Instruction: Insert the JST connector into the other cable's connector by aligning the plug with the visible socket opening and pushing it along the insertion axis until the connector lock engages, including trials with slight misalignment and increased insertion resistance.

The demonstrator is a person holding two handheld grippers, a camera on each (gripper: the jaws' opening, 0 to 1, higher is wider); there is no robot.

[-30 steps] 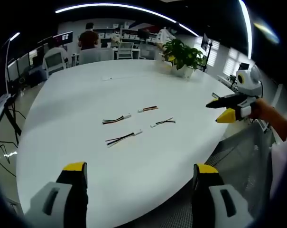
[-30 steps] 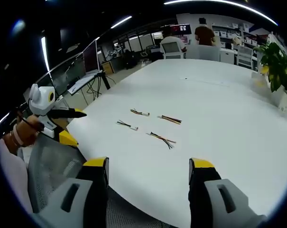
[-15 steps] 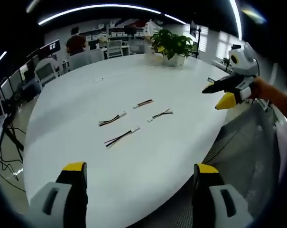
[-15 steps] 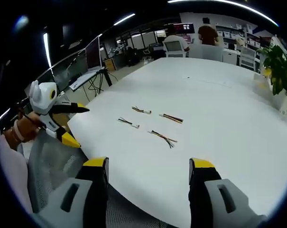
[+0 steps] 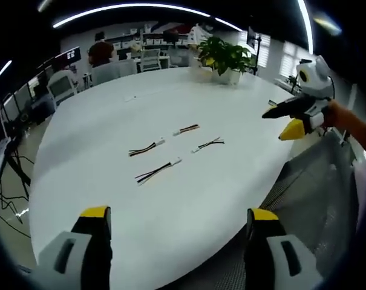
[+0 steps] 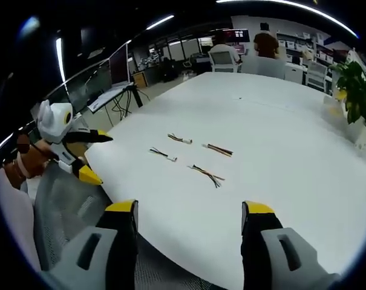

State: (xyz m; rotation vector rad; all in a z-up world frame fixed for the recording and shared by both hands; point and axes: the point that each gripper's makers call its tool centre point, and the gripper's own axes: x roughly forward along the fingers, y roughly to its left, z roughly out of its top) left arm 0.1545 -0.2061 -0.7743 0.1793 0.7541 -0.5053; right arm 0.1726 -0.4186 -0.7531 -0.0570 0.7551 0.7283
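Cables lie loose on the white surface (image 5: 189, 205), four short pigtails in a cluster, well ahead of both claws and touched by neither. Left claw (image 5: 178, 219) is spread wide and holds nothing; right claw (image 6: 189, 211) is likewise spread and empty.

In the left gripper view the nearest cable (image 5: 157, 172) lies ahead and slightly left of the gap between the jaws, its long axis slanting from near-left up to far-right, white connector at the far-right end. Beyond it lie a second cable (image 5: 145, 148), a third cable (image 5: 207, 144) to the right, and a fourth cable (image 5: 187, 129) farthest off. The other claw (image 5: 290, 116) hangs at the right, off the surface edge.

In the right gripper view the nearest cable (image 6: 206, 175) sits almost straight ahead between the jaws. Judging by this, neither claw is clearly nearer; each needs a forward, downward reach, turned to close across a cable just behind its connector.

A potted plant (image 5: 225, 59) stands at the far edge.
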